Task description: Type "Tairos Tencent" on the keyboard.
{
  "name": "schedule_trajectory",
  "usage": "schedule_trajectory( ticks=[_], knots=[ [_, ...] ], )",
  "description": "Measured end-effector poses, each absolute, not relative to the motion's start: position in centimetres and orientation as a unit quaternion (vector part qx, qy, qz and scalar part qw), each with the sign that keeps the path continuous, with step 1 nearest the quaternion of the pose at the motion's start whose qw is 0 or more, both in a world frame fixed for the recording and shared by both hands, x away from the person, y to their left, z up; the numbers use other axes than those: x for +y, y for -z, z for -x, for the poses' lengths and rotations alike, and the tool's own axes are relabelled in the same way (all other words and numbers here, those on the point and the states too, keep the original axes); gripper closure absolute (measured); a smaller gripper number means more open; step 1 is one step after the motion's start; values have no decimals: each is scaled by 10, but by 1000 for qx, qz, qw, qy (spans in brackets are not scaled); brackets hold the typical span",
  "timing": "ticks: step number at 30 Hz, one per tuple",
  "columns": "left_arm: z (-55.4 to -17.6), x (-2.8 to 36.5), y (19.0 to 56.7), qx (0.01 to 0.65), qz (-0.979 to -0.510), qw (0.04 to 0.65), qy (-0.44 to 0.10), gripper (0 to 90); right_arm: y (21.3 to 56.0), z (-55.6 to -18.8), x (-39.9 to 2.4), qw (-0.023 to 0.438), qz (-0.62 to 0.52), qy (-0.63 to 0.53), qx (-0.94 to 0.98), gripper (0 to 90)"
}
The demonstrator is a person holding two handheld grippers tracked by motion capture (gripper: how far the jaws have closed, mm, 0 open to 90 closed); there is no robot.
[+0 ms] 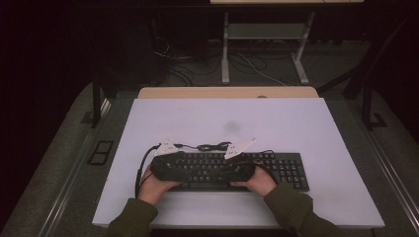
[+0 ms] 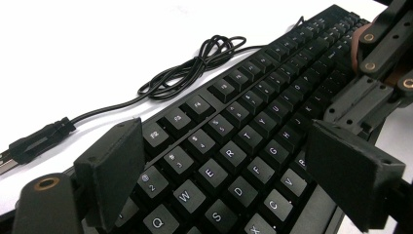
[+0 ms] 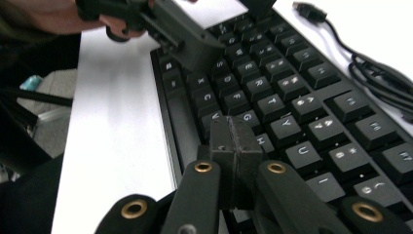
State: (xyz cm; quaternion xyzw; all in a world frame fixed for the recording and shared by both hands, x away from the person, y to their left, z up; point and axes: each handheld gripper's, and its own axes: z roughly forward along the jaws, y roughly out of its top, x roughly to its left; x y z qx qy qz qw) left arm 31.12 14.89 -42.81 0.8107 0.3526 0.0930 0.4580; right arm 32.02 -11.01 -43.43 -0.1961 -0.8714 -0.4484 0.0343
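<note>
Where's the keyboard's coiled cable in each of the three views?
High view: the cable lies just behind the keyboard, between the two grippers.
Left gripper view: upper middle, on the white table beyond the keys.
Right gripper view: right edge, beside the keyboard's top row.
Shared landmark: the keyboard's top key row, next to the coil.

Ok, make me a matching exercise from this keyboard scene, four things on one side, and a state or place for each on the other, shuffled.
Things:
1. left gripper
2. right gripper
3. cable
4. keyboard

States or places:
A. jaws pressed together, tips over the keys
B. lies flat on the white table, under both grippers
C. jaws wide apart over the keys
D. loosely coiled on the table behind the keyboard

Pairs: 1-C, 2-A, 3-D, 4-B
</note>
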Motion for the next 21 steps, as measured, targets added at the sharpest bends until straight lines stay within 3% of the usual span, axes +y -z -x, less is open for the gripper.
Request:
schedule_trajectory(
  ticks=[21],
  knots=[
    [-311,148,429,347,-814,457,-93,143,441,-321,-108,22,200,420,-885,892]
  ],
)
